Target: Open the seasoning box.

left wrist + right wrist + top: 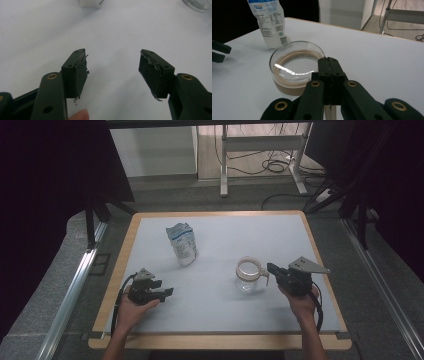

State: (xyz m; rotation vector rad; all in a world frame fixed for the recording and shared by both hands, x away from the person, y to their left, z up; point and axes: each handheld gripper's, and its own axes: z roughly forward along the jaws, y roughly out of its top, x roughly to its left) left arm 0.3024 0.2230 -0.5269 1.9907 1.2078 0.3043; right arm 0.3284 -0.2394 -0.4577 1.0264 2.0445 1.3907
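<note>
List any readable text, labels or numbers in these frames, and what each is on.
Blue band at the top of the white pouch: a short light logo word, too blurred to spell out.
White panel of the pouch below it: rows of fine print and a small table, too small to read.
Pouch in the high view: blue print, illegible.
Glass jug, grippers, table: no text.

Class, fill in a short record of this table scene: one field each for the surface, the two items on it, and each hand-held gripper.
Surface: pale table with wooden edge
Item 1: white and blue pouch, standing upright, far left of centre
Item 2: clear glass cup with a brownish band, right of centre
Left hand-held gripper: jaws apart, nothing between them, resting near table's left side
Right hand-held gripper: jaws closed together at the cup's handle side
</note>
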